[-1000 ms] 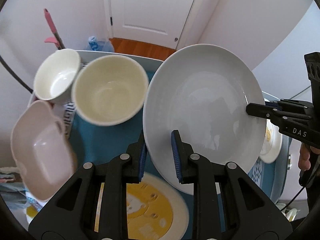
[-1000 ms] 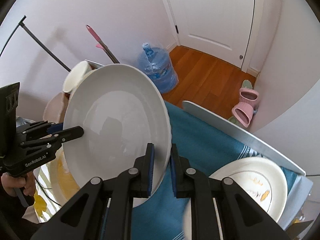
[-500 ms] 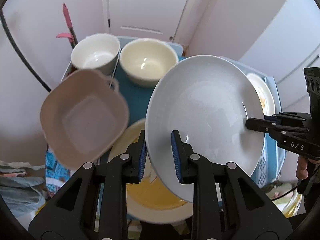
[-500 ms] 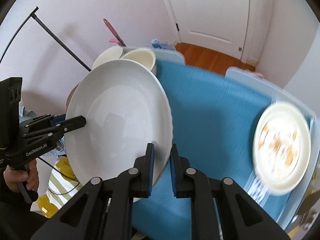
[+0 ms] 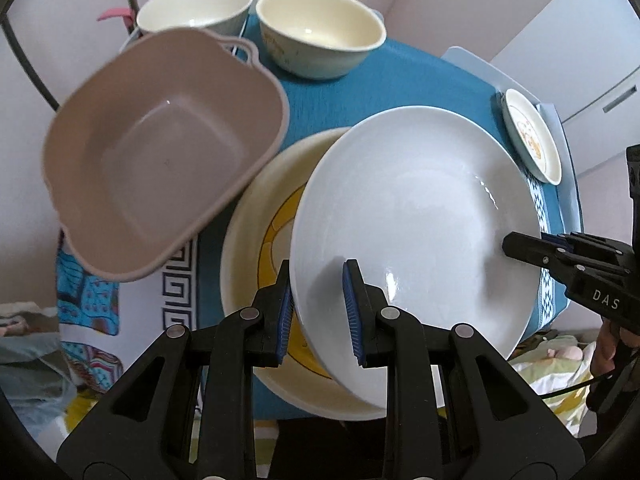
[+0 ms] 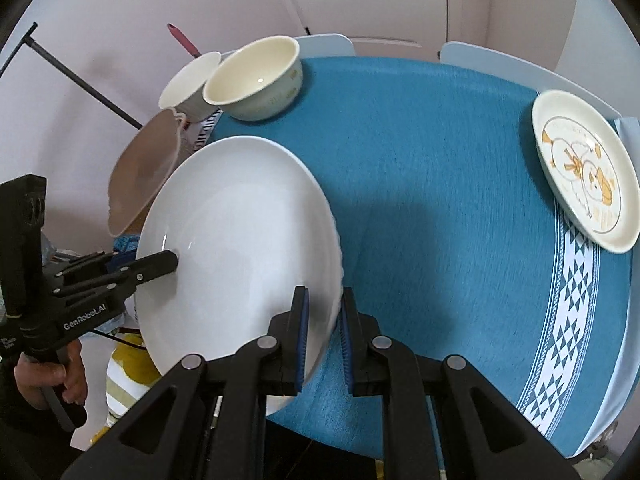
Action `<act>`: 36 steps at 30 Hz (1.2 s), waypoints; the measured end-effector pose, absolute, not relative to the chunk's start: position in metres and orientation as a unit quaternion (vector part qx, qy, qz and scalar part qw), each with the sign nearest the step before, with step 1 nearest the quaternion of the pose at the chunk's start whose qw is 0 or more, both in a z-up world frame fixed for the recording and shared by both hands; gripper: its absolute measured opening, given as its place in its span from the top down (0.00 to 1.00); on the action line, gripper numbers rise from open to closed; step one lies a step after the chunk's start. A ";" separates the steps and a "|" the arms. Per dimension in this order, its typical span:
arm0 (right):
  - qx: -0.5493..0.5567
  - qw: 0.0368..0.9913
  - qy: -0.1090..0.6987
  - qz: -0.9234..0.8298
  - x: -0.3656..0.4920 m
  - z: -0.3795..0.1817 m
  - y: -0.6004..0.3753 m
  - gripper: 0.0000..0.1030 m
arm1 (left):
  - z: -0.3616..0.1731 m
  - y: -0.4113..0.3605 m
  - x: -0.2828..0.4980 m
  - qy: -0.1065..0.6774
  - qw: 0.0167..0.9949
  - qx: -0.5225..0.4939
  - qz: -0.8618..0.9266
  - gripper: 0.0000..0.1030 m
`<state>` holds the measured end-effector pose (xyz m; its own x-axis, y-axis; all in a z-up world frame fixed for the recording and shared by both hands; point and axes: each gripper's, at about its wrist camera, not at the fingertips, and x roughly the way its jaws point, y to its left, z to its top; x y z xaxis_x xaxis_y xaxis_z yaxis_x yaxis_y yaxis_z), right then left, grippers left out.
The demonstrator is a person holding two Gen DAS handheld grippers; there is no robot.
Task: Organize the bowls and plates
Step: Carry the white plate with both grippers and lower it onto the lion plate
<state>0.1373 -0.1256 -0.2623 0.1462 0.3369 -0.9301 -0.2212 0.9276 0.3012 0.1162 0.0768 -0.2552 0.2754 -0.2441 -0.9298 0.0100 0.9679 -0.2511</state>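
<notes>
Both grippers have carried the white plate over the yellow plate. Left gripper clamps its 7 o'clock rim, right gripper the opposite edge; I'd lower level, releasing together.

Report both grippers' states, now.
Left gripper: shut on the rim of the large round white ceramic plate.
Right gripper: shut on the opposite rim of the same plate.

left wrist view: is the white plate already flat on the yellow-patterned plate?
No: the white plate is tilted, clamped at its rim by the left hand-held gripper above the yellow-patterned plate.
</notes>
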 end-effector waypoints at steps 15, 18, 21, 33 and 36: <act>0.044 0.751 0.630 0.192 0.138 -0.267 -0.126 0.87 | -0.278 0.061 0.126 0.615 0.784 -0.061 -0.057 0.79; 0.032 0.753 0.629 0.193 0.137 -0.266 -0.123 0.87 | -0.278 0.052 0.123 0.610 0.790 -0.039 -0.048 0.79; 0.024 0.753 0.627 0.195 0.136 -0.266 -0.120 0.87 | -0.276 0.041 0.121 0.604 0.796 0.002 -0.033 0.79; -0.034 0.762 0.615 0.202 0.131 -0.268 -0.097 0.87 | -0.267 0.022 0.113 0.572 0.815 0.093 0.009 0.79; -0.054 0.765 0.611 0.199 0.129 -0.267 -0.091 0.87 | -0.267 0.022 0.113 0.571 0.816 0.084 0.005 0.79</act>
<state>0.1293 -0.0913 -0.2673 0.1750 0.2372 -0.9556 -0.3703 0.9151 0.1594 0.1125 0.0218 -0.2668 0.3471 0.1044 -0.9320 0.0880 0.9858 0.1432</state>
